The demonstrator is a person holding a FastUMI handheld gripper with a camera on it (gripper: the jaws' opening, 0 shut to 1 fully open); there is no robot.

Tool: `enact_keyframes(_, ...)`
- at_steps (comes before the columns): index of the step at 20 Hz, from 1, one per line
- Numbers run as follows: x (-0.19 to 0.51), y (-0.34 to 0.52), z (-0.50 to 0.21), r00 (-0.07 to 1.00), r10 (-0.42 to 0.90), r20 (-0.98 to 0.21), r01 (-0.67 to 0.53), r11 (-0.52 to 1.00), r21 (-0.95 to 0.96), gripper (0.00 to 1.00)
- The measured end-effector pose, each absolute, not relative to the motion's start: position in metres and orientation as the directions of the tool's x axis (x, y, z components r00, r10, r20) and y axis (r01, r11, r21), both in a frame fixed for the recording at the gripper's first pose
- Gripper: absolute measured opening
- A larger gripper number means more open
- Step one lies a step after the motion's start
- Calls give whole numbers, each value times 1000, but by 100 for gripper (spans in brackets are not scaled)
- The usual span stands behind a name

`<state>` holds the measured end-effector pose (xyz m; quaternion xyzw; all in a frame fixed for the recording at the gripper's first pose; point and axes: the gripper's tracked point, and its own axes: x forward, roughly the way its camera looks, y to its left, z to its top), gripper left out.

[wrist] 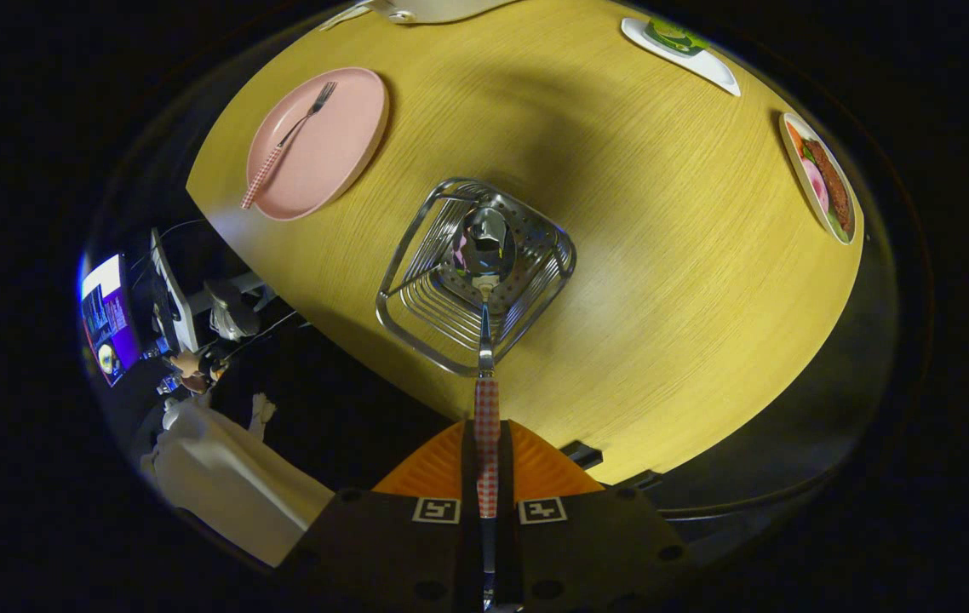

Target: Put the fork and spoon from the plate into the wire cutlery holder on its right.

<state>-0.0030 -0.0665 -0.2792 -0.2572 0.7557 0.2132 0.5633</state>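
Observation:
My gripper (486, 451) is shut on the checked red-and-white handle of the spoon (485, 255). The spoon hangs bowl-down from the fingers, its bowl inside the mouth of the wire cutlery holder (416, 315), which stands on the yellow wooden table straight below me. To the holder's left and farther off lies the pink plate (340, 153). The fork (284, 143), with the same checked handle, rests across that plate, its handle end sticking past the near rim.
A white plate with green food (680, 47) and a plate with pink and brown food (825, 183) sit near the table's far and right edges. A white object (416, 8) lies at the far edge. A person's white sleeve (229, 485) and a lit screen (110, 319) are below the table's left edge.

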Motion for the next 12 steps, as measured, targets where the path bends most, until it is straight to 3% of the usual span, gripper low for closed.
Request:
enact_keyframes(4,5,-53,-286,-255,-133,-958,-599,799,48,14)
enact_keyframes(6,4,-50,-286,-259,-125,-958,-595,801,56,21)
enact_keyframes(7,7,-48,-286,-242,-119,-963,-602,797,53,29)
enact_keyframes(8,9,-47,-285,-223,-113,-968,-614,788,49,30)
enact_keyframes(12,5,-46,-275,-165,-76,-983,-633,773,47,53)
